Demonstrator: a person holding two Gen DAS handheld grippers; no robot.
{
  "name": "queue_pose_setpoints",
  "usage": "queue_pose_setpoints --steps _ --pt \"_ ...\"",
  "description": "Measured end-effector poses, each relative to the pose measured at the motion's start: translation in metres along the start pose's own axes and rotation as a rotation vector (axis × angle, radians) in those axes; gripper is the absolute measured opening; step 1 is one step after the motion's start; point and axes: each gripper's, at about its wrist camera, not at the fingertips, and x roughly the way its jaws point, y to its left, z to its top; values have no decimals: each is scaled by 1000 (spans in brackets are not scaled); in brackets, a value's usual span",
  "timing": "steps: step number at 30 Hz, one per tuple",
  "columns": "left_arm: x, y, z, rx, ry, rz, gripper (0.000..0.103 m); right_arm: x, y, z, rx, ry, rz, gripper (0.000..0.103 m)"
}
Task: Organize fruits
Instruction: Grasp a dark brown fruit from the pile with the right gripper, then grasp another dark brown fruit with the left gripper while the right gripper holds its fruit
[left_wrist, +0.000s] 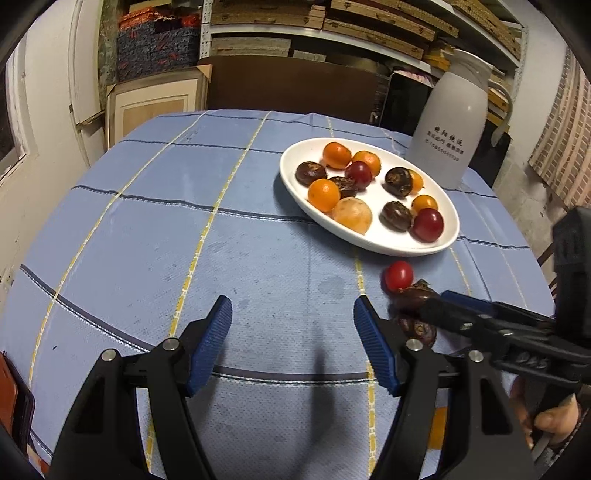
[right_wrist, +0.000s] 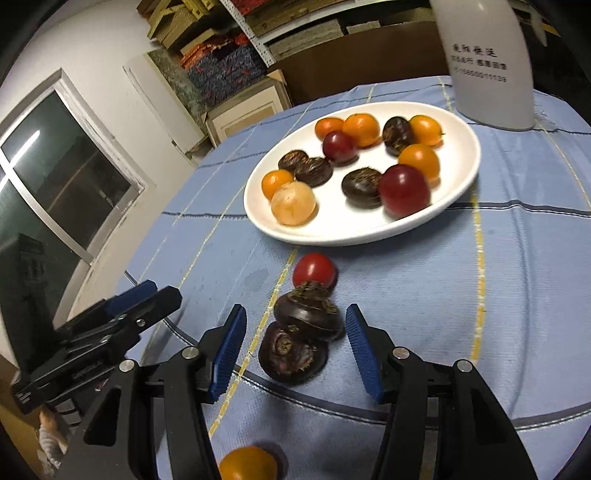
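A white oval plate (left_wrist: 436, 247) (right_wrist: 332, 236) on the blue checked tablecloth holds several orange, dark red and dark brown fruits. Off the plate lie a red tomato (right_wrist: 314, 269) (left_wrist: 398, 276), two dark brown water chestnuts (right_wrist: 308, 314) (right_wrist: 291, 356) and an orange fruit (right_wrist: 247, 463). My right gripper (right_wrist: 295, 345) is open, its blue pads on either side of the two chestnuts, not touching them. My left gripper (left_wrist: 293, 339) is open and empty over bare cloth, left of the right gripper (left_wrist: 428, 306).
A tall white thermos jug (left_wrist: 450, 125) (right_wrist: 484, 62) stands behind the plate at the right. Shelves with boxes and a cardboard panel lie beyond the table's far edge. A window (right_wrist: 55, 177) is at the left.
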Motion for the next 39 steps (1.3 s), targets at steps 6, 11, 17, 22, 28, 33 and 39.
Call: queue_pose_setpoints --steps 6,11,17,22,28,33,39 --pt "-3 -12 -2 48 -10 -10 67 17 -6 -2 10 39 -19 48" --pt "1 -18 -3 73 1 -21 67 4 -15 -1 45 6 3 43" --pt "10 -47 -11 152 20 -74 67 -34 -36 3 98 -95 -15 43" --pt "22 -93 -19 300 -3 2 67 -56 -56 7 158 -154 -11 43" --pt "41 -109 -16 326 22 7 57 -54 -57 8 171 -148 2 43" --pt "41 -110 -19 350 9 3 56 -57 -56 8 173 -155 6 43" --pt "40 -122 -30 412 -5 -4 57 -56 -56 7 174 -153 -5 43"
